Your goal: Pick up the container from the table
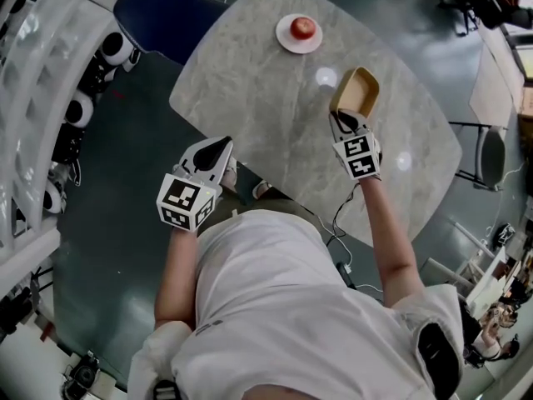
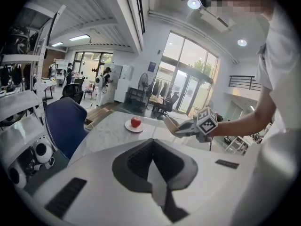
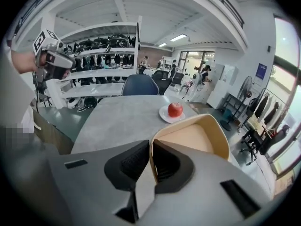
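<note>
The container (image 1: 356, 92), a shallow tan tub, hangs from the right gripper over the right half of the tabletop (image 1: 266, 115). It looks already clear of the marble, so the pickup seems all but done. At the far left, white shelving (image 1: 42, 82) stands well beyond the tabletop's left edge, and a blue chair (image 1: 158, 15) sits at the far left corner, both well apart from the work. The left gripper (image 1: 218, 148) is held off the near left edge, over the floor. Its jaws are pressed together on nothing, probably parked there because one gripper is enough for so light a thing. The middle of the tabletop is bare. By the far edge a red apple (image 1: 303, 28) rests on a white plate (image 1: 287, 44), apart from the container and to its left. The right gripper (image 1: 347, 122) has its jaws pinching the container's near wall, one pad inside and one outside. That rim hold makes sense for a tub that looks wider than the jaws could span. Held from one side only, it tilts with its open face upward. Bare marble lies beneath it, the tabletop's right edge is near, and the space above looks free for lifting.
</note>
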{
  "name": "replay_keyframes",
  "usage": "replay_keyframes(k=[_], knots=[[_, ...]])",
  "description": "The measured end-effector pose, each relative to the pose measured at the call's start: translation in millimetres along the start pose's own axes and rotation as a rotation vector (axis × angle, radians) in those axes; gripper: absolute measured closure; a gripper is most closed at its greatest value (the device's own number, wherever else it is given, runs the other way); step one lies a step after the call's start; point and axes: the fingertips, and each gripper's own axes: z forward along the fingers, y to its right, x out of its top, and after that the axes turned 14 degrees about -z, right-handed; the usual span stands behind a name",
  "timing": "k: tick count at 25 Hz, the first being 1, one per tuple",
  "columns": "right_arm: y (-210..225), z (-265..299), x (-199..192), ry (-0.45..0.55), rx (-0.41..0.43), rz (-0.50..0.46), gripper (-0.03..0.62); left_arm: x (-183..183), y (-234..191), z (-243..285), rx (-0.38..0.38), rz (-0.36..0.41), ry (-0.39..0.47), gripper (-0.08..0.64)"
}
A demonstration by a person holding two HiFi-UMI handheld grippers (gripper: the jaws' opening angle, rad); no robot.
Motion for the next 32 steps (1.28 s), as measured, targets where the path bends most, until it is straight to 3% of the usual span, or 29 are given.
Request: replay_keyframes(k=[13,32], knots=[[-1,-90,56,0.157,-0.149,0.110,0.557,54,34,22,-0.178,0.144,0.018,0.558],[-18,-199,71,0.323,-0.429,0.309,0.557,98,113,57,-0.477,0.300,0.014,0.558]])
